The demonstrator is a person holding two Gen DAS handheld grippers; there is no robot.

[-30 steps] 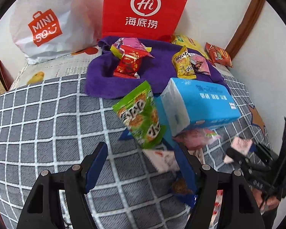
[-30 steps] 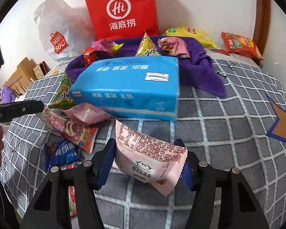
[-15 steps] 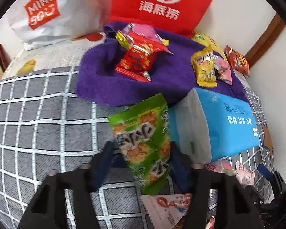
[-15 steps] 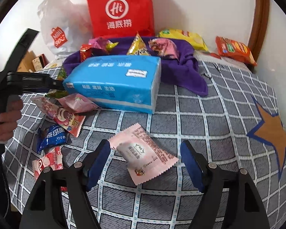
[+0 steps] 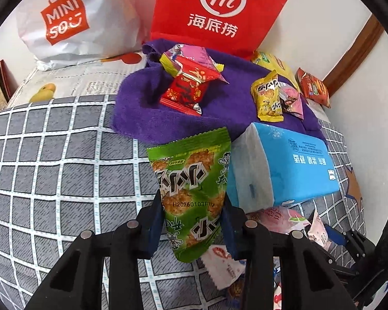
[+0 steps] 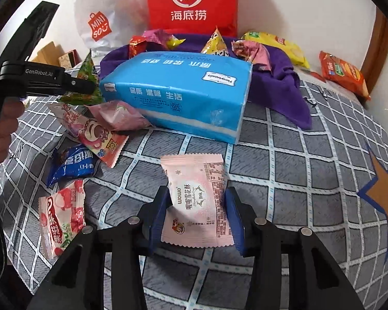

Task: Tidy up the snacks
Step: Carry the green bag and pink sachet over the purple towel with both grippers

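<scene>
**Snacks on the checked bed**

On the grey checked bed cover, the left gripper has just closed and pinches the green snack bag beside the blue tissue pack. The right gripper has just closed on the pink snack packet.

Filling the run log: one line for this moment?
left gripper: shut on green snack packet | right gripper: shut on pink snack packet
</scene>
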